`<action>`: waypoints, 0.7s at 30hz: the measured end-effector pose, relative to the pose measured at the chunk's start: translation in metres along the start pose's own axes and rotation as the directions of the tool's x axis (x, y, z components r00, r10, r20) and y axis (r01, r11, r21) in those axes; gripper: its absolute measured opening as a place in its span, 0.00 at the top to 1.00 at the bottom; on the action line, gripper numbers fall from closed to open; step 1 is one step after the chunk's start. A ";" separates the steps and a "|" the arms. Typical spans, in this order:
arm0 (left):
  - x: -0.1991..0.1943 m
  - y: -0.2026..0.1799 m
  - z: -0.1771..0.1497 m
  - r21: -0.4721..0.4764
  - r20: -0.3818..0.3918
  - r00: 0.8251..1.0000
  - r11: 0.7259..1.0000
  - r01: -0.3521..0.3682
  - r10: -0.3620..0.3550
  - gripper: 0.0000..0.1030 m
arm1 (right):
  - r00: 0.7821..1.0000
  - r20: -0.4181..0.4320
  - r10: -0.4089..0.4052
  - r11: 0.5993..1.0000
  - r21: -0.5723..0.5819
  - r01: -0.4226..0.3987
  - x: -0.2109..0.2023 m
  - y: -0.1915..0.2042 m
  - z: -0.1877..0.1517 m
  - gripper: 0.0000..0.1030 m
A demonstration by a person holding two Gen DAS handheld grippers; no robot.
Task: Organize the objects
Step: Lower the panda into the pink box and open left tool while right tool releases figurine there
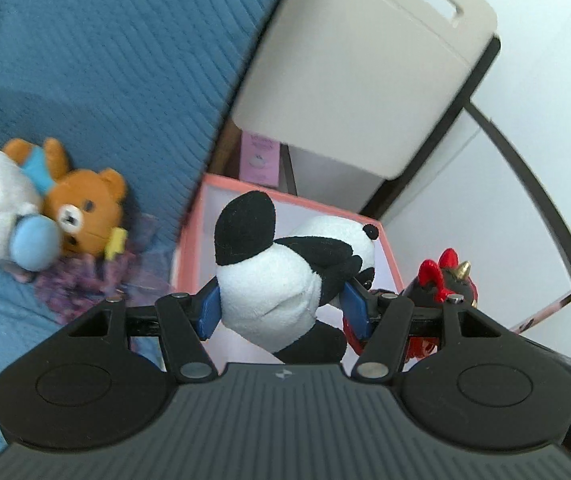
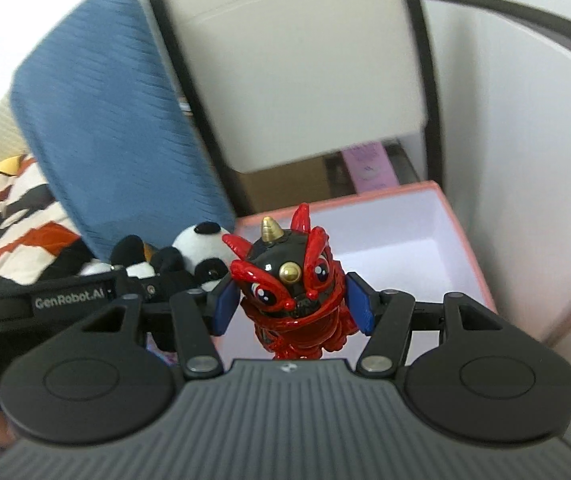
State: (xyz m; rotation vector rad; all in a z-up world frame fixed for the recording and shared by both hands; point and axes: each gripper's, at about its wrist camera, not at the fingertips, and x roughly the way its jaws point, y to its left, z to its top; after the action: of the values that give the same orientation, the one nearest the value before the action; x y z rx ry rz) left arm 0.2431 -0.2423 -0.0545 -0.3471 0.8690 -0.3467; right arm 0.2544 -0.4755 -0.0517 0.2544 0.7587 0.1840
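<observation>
Left wrist view: left gripper (image 1: 281,306) clamps panda plush (image 1: 285,280), right gripper (image 2: 293,306) clamps red dragon figurine (image 2: 297,300); pink box (image 2: 465,240) ahead; next, lower both inside, release.

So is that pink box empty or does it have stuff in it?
Empty, as far as shows: the pink box has no lid, and its visible white inside holds nothing. The grippers hide the rest.

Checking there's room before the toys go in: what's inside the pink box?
The pink box shows only bare white inner walls and floor where visible. The red figurine in the right gripper and the panda in the left gripper hide its near part.
</observation>
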 end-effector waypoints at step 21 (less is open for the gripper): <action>0.121 0.002 -0.052 -0.032 -0.239 0.969 0.997 -0.064 0.055 0.35 | 0.964 -0.253 -0.078 0.997 -0.009 0.078 0.099 -0.069 -0.058 0.41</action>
State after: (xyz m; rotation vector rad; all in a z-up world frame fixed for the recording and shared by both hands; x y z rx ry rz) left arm 0.2744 -0.3009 -0.1682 -0.3187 1.1212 -0.3201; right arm 0.2893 -0.5063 -0.1768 0.2037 1.0207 0.1425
